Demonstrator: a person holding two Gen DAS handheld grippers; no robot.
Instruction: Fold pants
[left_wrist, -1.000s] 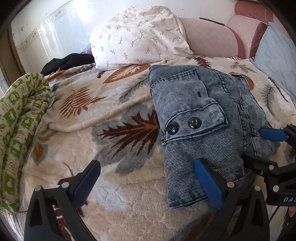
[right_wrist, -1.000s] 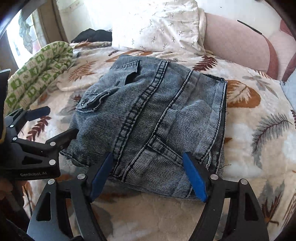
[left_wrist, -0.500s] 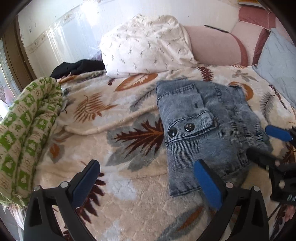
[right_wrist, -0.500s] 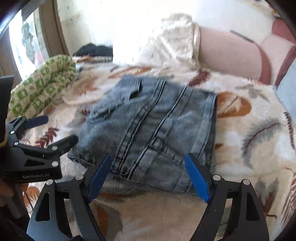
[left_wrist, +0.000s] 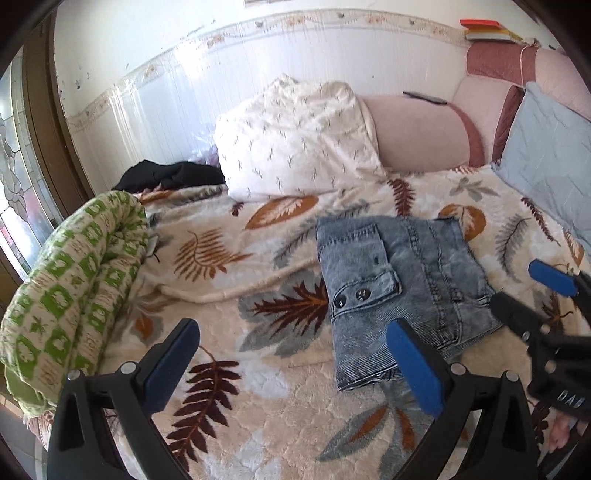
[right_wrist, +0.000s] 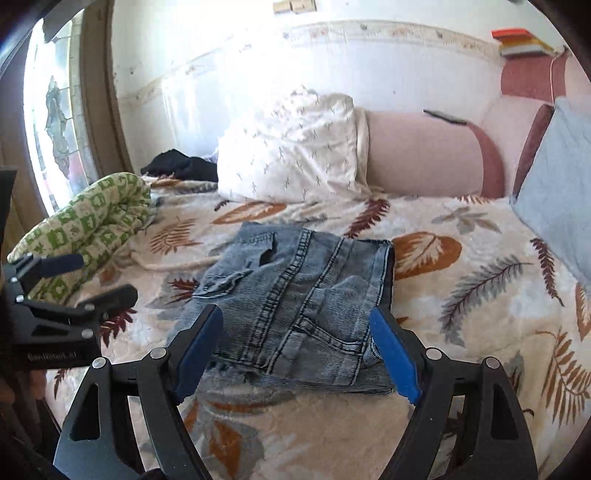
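The grey-blue denim pants (left_wrist: 395, 280) lie folded into a compact square on the leaf-patterned bed blanket (left_wrist: 229, 258); a pocket flap with two dark buttons faces up. They also show in the right wrist view (right_wrist: 295, 295). My left gripper (left_wrist: 295, 365) is open and empty, raised above the blanket near the pants' front left edge. My right gripper (right_wrist: 295, 354) is open and empty, raised just in front of the pants. Each gripper shows at the edge of the other's view.
A rolled green-and-white quilt (left_wrist: 70, 291) lies at the bed's left edge. A white patterned pillow (left_wrist: 295, 140), a pink bolster (left_wrist: 417, 133) and a pale blue cushion (left_wrist: 550, 158) line the back and right. Dark clothing (left_wrist: 166, 177) lies by the wall.
Both grippers have pulled back and up from the folded pants, which now look smaller and farther away. The pants stay in place.
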